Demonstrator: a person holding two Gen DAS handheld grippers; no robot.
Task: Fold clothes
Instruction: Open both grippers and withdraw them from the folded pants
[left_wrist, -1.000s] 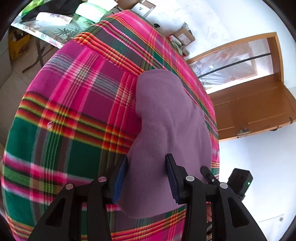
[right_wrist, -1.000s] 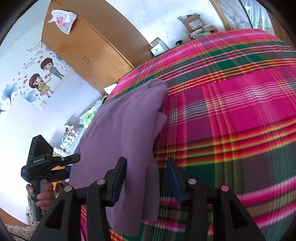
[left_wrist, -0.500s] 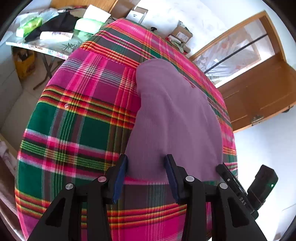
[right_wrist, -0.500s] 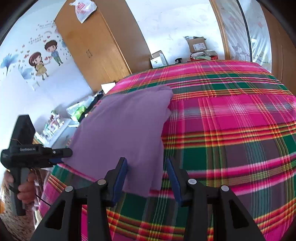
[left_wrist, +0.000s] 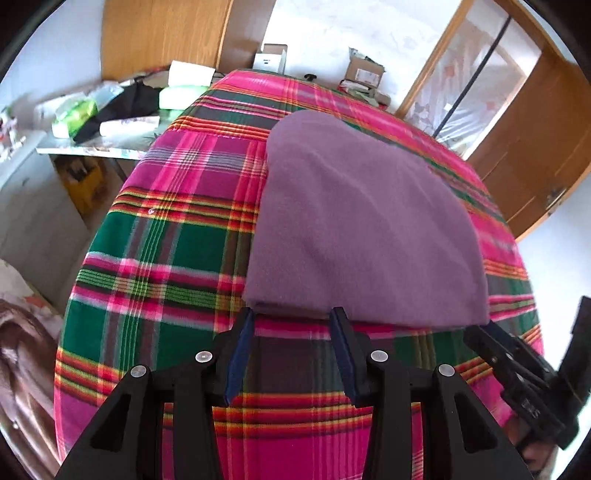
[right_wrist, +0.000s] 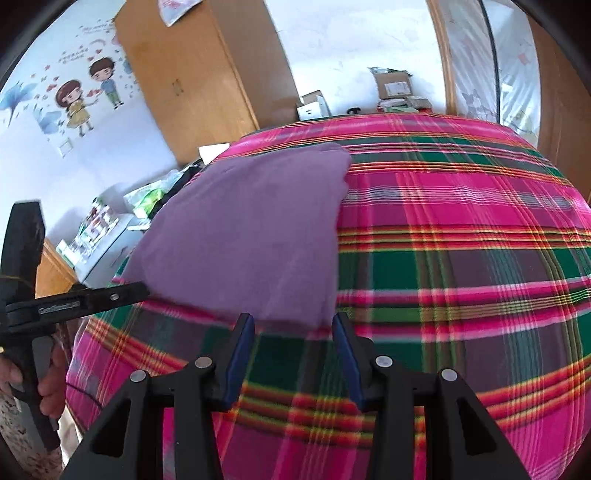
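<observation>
Purple garment (left_wrist: 362, 229) now released flat on plaid bedspread (left_wrist: 166, 258), both tools (left_wrist: 291, 319) (right_wrist: 293, 321) open, withdrawn.

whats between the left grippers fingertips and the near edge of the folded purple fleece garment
Only a narrow strip of the pink and green plaid blanket; nothing else separates the left gripper from the folded purple fleece garment. The left wrist view shows it.

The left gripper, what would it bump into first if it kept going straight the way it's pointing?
Probably the near edge of the purple cloth, just past the left gripper. It points steeply down, so it might touch the plaid blanket first; depth is hard to judge.
</observation>
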